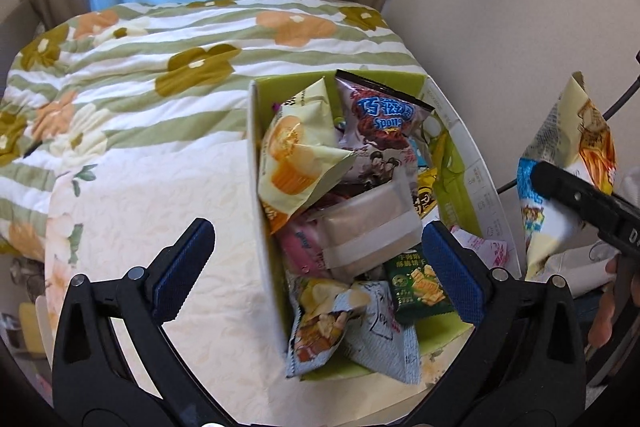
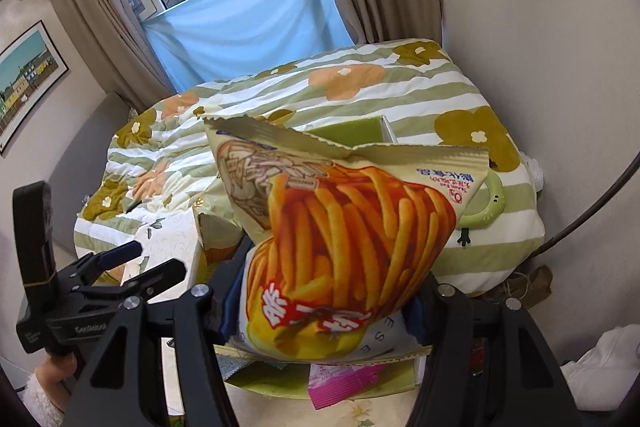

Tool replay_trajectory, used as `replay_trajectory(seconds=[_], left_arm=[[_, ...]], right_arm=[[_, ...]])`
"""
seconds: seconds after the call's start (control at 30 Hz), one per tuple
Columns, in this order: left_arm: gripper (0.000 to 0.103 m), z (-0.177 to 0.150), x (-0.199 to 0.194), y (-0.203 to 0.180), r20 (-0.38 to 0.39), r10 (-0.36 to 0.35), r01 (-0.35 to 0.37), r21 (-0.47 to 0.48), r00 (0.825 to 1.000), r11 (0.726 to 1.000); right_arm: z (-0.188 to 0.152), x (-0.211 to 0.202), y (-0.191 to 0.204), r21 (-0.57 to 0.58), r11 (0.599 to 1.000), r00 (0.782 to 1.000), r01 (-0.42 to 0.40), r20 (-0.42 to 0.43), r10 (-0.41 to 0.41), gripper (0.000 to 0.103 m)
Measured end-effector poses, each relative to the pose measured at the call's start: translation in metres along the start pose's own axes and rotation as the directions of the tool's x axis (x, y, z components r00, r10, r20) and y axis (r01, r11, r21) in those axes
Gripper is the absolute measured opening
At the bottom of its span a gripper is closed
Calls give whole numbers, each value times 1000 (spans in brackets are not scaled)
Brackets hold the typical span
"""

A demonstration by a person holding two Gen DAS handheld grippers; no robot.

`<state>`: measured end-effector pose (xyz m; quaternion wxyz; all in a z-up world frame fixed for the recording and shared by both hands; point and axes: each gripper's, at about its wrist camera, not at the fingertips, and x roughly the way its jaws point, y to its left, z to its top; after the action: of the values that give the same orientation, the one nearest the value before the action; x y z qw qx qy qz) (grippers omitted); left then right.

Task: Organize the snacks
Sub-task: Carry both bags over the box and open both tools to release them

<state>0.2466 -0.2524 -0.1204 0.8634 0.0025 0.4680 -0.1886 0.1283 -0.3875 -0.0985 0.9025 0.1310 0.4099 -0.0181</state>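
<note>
A green-lined cardboard box (image 1: 472, 163) full of snack packets sits on the bed; a cupcake packet (image 1: 294, 155) and a dark sponge-cake packet (image 1: 384, 115) lie on top. My left gripper (image 1: 316, 267) is open and empty, its blue pads astride the box's near left wall. My right gripper (image 2: 320, 311) is shut on a fries snack bag (image 2: 344, 227) and holds it above the box (image 2: 356, 131). The bag also shows at the right of the left wrist view (image 1: 568, 163).
A floral green-striped quilt (image 1: 160, 67) covers the bed behind the box. A pink packet (image 2: 340, 383) lies under the held bag. The wall (image 1: 500, 7) is to the right, curtains and a window behind.
</note>
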Motion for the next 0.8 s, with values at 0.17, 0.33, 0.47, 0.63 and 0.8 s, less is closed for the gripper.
replay_trajectory(seconds=[0.17,0.33,0.47,0.63,0.8], left_arm=[[103,3,-4,4,7,15,-15,-15,1000,1000],[103,5,-1,0,9,35,-35,-19,999,999],[103,4,2,-6,7,58,-58,-15,998,998],[103,-4,4,-9,3,76,-76,-30,997,997],[103,-13,-5,-9,16,93,-92,-39,996,995]], right_arm=[[17,21,1,-31,1000,999,1,-45,-2,60],[30,52,-5,-41,999,994,-26,-104,21,61],[33,77,-14,-19,998,986,-59,-156,56,82],[21,68,-16,-51,999,994,-2,-111,-4,103],[6,53,-11,-93,995,995,32,-95,-41,103]])
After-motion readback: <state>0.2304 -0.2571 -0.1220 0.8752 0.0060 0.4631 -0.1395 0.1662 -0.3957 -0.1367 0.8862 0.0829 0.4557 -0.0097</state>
